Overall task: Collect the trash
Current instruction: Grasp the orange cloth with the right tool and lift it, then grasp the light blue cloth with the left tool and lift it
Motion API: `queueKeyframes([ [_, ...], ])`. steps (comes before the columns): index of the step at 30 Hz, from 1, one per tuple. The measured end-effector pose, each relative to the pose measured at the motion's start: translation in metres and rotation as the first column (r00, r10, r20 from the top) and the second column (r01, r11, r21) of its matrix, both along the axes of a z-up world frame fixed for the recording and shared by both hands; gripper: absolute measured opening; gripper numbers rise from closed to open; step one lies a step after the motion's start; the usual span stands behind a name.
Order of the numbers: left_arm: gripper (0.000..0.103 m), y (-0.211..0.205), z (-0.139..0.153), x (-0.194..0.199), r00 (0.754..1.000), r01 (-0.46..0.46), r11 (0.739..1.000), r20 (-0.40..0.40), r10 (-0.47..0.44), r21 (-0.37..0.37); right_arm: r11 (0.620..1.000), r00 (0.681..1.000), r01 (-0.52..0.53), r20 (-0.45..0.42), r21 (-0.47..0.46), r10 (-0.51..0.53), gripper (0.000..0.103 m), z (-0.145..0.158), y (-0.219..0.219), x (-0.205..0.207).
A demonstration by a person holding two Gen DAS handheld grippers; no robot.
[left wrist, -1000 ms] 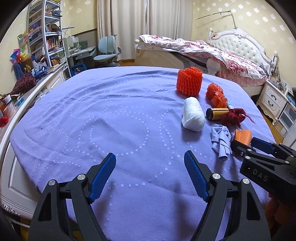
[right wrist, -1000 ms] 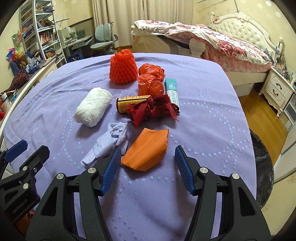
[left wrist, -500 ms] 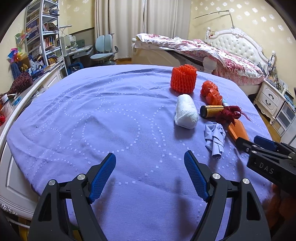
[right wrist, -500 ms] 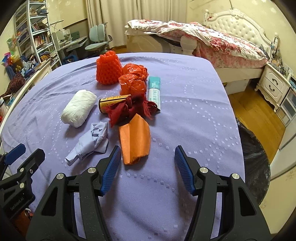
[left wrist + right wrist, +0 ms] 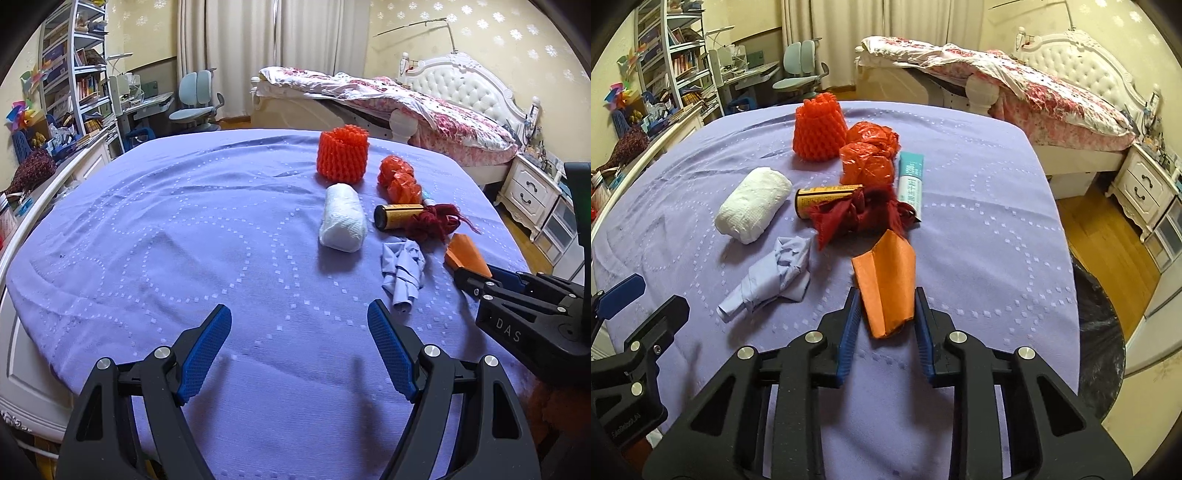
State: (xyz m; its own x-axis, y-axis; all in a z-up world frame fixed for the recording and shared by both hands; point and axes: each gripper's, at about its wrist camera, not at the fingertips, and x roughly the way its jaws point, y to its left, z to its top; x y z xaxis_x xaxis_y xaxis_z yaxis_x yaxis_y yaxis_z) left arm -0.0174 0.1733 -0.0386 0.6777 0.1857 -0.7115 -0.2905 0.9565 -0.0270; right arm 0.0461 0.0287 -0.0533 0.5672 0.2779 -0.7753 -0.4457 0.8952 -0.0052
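Your right gripper (image 5: 884,306) has just been closing its jaws, and now the blue pads squeeze the near end of the folded orange paper (image 5: 886,280). The rest of the paper lies flat on the purple tablecloth (image 5: 979,221) and points away from you. Just to the left of it lies a crumpled pale blue cloth (image 5: 775,280). Right behind the paper sits a dark red rag (image 5: 857,218), and it touches a small gold can (image 5: 823,195) lying on its side. A white and teal tube (image 5: 910,181) lies beside the rag on the right. A white paper wad (image 5: 753,210) rests to the left of the can. Farther back are two crumpled orange bags (image 5: 868,155) and an orange foam net (image 5: 820,129) standing up. A black trash bag (image 5: 1097,332) shows past the table's right edge. Your left gripper (image 5: 299,343) is spread wide with nothing in it, above a bare part of the cloth, well apart from the trash.
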Motion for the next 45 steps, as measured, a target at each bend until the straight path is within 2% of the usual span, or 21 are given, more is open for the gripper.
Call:
queueKeyframes([
  [11, 0.076, -0.027, 0.002, 0.008, 0.998, 0.055, 0.998, 0.006, -0.055, -0.009, 0.996, 0.997, 0.080, 0.005, 0.025, -0.081, 0.028, 0.001, -0.047, -0.002],
  [24, 0.075, -0.054, 0.001, 0.050, 0.995, 0.098, 0.995, -0.024, -0.097, 0.018, 0.995, 0.997, 0.079, -0.006, 0.065, -0.079, 0.028, 0.000, -0.056, 0.002],
  [30, 0.056, -0.059, -0.007, 0.059, 0.990, 0.119, 0.993, -0.074, -0.119, 0.005, 0.994, 0.997, 0.075, -0.011, 0.078, -0.074, 0.028, -0.001, -0.057, 0.001],
  [32, 0.042, -0.061, -0.010, 0.060, 0.988, 0.127, 0.992, -0.088, -0.126, 0.005, 0.994, 0.997, 0.074, -0.012, 0.082, -0.073, 0.028, -0.001, -0.058, 0.001],
  [35, 0.029, -0.063, -0.012, 0.057, 0.986, 0.144, 0.990, -0.091, -0.143, 0.000, 0.994, 0.997, 0.073, -0.012, 0.085, -0.072, 0.028, -0.001, -0.058, 0.001],
  [38, 0.025, -0.064, -0.010, 0.054, 0.985, 0.155, 0.988, -0.082, -0.155, -0.001, 0.993, 0.997, 0.072, -0.012, 0.089, -0.071, 0.028, 0.000, -0.059, 0.000],
  [45, 0.024, -0.064, -0.011, 0.039, 0.985, 0.161, 0.987, -0.063, -0.161, -0.008, 0.993, 0.997, 0.075, -0.007, 0.093, -0.075, 0.028, 0.001, -0.061, -0.004],
])
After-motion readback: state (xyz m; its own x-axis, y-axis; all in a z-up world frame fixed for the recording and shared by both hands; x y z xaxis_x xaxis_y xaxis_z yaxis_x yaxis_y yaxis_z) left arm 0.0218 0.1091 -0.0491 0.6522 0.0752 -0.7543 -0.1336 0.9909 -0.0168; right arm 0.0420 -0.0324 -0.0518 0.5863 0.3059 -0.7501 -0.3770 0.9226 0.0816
